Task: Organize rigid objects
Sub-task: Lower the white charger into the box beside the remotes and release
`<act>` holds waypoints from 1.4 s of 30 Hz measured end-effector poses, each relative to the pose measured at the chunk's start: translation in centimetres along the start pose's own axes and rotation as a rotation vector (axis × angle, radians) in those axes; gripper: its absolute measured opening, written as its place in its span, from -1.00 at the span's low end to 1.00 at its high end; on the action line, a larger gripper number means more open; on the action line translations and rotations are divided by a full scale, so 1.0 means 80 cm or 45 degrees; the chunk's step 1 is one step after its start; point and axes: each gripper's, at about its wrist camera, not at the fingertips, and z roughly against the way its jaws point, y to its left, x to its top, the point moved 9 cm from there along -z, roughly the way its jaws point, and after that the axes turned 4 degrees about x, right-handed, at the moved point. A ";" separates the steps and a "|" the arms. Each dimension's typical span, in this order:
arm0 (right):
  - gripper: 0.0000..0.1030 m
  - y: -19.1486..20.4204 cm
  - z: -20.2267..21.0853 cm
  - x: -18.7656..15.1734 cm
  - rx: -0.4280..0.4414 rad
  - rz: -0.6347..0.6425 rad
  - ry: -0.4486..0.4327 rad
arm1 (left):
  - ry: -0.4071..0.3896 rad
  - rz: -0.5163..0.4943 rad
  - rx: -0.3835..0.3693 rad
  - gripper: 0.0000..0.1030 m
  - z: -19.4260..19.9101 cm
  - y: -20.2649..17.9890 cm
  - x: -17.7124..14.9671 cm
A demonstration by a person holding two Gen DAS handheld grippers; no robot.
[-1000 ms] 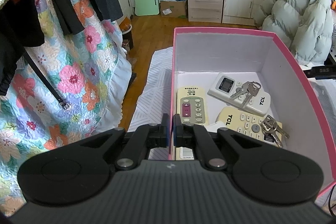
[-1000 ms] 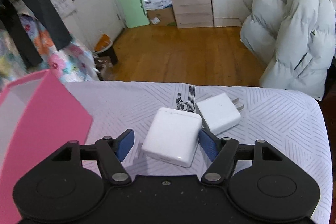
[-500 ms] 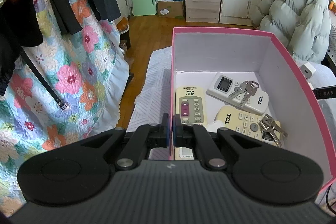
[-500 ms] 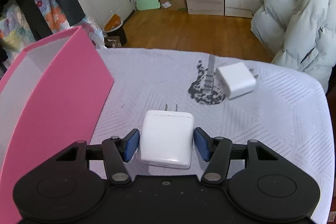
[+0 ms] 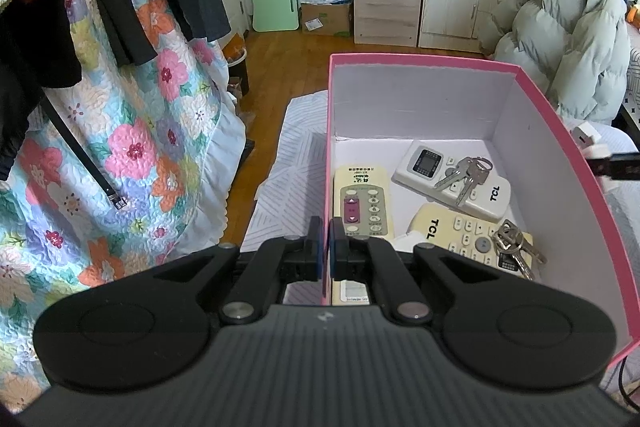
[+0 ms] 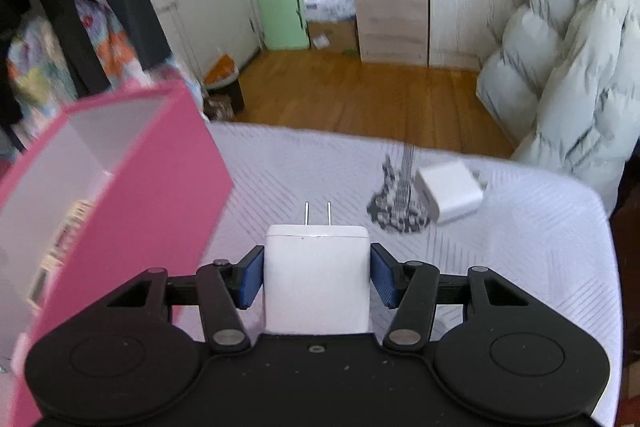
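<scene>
Inside pink box [image 5: 560,131]: three remotes [image 5: 362,203], two key bunches [image 5: 464,175]; left gripper [image 5: 325,247] pinching box wall, right gripper [image 6: 316,277] clamping white charger [image 6: 316,283] above bedsheet [image 6: 520,247], beside box.

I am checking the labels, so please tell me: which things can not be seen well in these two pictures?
- Left wrist view: the left gripper hides the cream remote's near end.
- Left wrist view: the pink box wall hides most of the held charger.
- Right wrist view: motion blur smears the spare charger; box contents unreadable.
</scene>
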 end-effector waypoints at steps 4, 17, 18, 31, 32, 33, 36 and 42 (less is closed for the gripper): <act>0.17 0.027 0.041 0.021 0.067 0.044 -0.101 | 0.002 0.033 -0.017 -0.96 0.000 0.004 0.001; 0.17 0.195 0.034 0.079 0.668 0.052 0.160 | -0.007 0.046 -0.042 -0.96 -0.003 0.004 0.002; 0.17 0.205 0.015 0.080 0.669 0.040 0.225 | -0.008 0.044 -0.043 -0.96 -0.003 0.003 0.001; 0.18 0.245 -0.163 0.079 0.509 -0.177 0.550 | -0.007 0.031 -0.054 -0.96 -0.004 0.002 0.000; 0.18 0.245 -0.165 0.077 0.508 -0.182 0.548 | -0.007 0.029 -0.055 -0.96 -0.004 0.002 0.000; 0.19 0.247 -0.169 0.079 0.502 -0.186 0.545 | -0.007 0.029 -0.057 -0.96 -0.004 0.002 0.000; 0.23 0.247 -0.178 0.080 0.477 -0.196 0.532 | -0.007 0.029 -0.060 -0.96 -0.004 0.002 -0.001; 0.23 0.240 -0.128 0.092 0.582 -0.166 0.461 | -0.006 0.028 -0.058 -0.96 -0.005 0.000 -0.001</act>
